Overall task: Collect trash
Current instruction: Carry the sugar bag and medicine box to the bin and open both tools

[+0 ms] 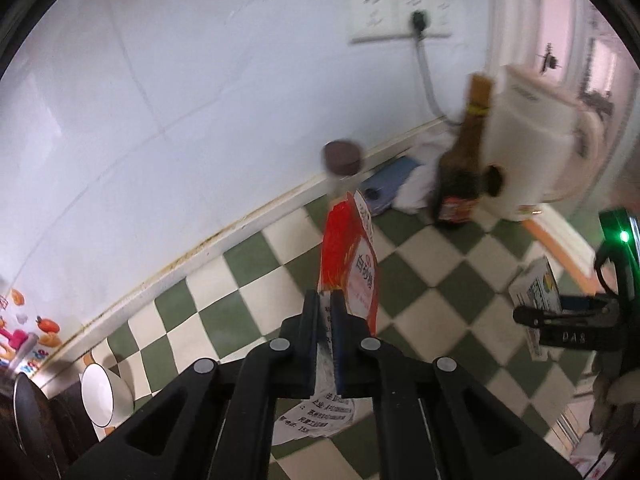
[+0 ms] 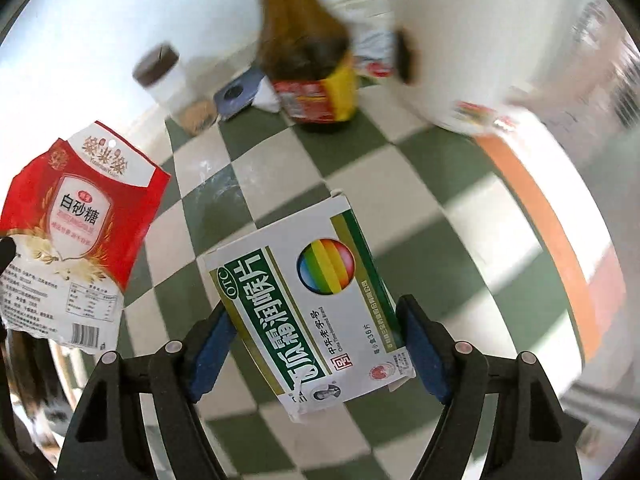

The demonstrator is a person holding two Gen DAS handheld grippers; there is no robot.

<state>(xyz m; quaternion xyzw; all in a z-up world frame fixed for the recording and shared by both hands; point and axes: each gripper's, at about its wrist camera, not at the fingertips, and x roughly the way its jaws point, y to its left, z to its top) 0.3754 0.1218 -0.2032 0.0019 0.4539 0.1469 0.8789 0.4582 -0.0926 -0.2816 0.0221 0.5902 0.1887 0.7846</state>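
Left wrist view: my left gripper (image 1: 325,312) has its blue-padded fingers (image 1: 311,320) pinched tight on the lower edge of a crumpled red-and-white plastic sugar bag (image 1: 352,256), and the bag stands up edge-on between them, lifted clear above the green-and-cream checkered surface (image 1: 248,276). Off to the side I can see my right gripper (image 1: 568,312) carrying a white-and-green cardboard medicine box (image 1: 536,288).

Right wrist view: the right gripper (image 2: 316,344) has its fingers (image 2: 420,344) closed on that box (image 2: 308,304), one blue pad against each long side, printed face up, a rainbow-coloured ball showing on the label. The box is held above the checkered surface (image 2: 420,200), not resting on it. To the side the sugar bag (image 2: 76,224) hangs in the air, front face toward this camera.

Further out, a dark brown glass bottle with a red label (image 1: 460,176) stands near the wall, just beside a big white appliance with a round dark knob (image 1: 532,136). A clear jar with a brown lid (image 1: 342,158) sits by the white tiled wall (image 1: 160,80), and a flat blue item (image 1: 390,178) lies between jar and bottle, too blurred to identify. A grey cable runs up to a white wall socket (image 1: 400,16). Down at the near edge, a white bowl with a dark rim (image 1: 98,394).
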